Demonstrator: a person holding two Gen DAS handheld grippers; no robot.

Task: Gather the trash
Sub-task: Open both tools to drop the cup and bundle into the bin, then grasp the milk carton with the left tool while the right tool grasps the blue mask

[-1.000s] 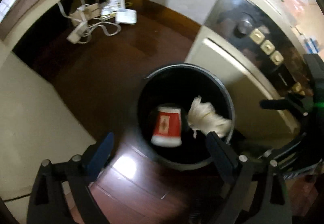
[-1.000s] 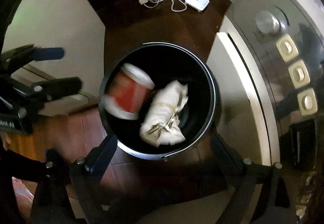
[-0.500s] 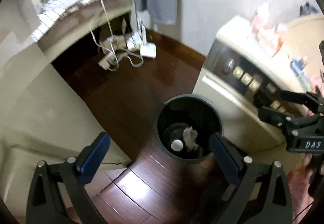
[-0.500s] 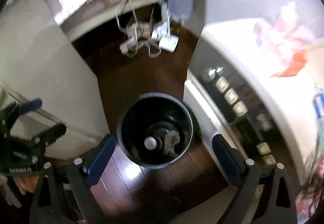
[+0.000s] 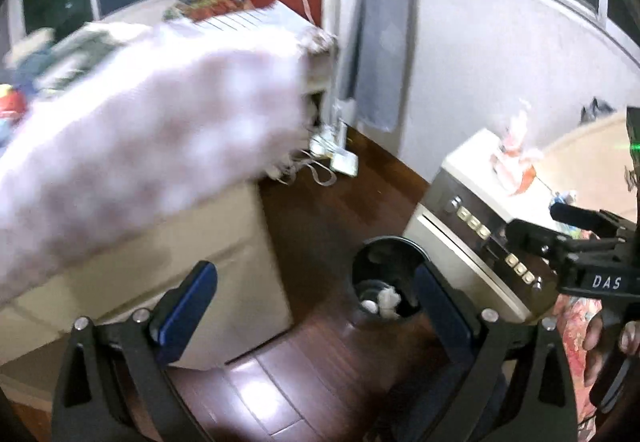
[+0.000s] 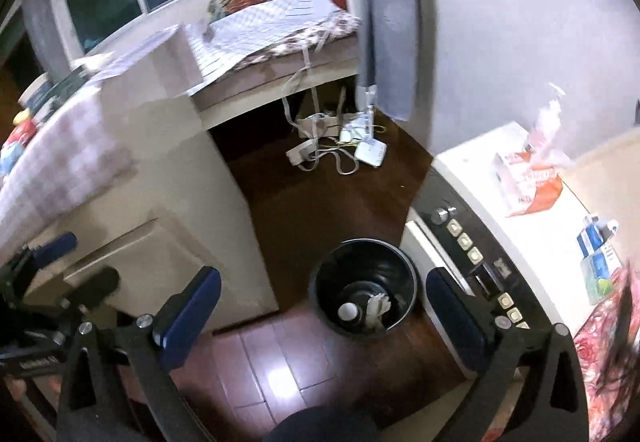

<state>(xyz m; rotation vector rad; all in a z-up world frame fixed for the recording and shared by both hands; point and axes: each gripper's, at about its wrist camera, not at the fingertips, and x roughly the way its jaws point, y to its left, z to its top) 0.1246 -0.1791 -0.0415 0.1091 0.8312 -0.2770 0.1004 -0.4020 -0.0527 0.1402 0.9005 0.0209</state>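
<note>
The left gripper [image 5: 312, 306] stands spread wide with nothing between its blue-padded fingers [image 5: 186, 306]; the right gripper [image 6: 320, 314] is opening — its jaws likewise empty. Both point down at the round black plastic trash bin [image 6: 362, 262] on the dark wooden plank floor [image 6: 312, 202]. Inside the bin lie a paper cup [image 6: 347, 310] and a crumpled white paper wad [image 6: 378, 308] — touching, beside a cream cabinet [image 6: 192, 202].
</note>
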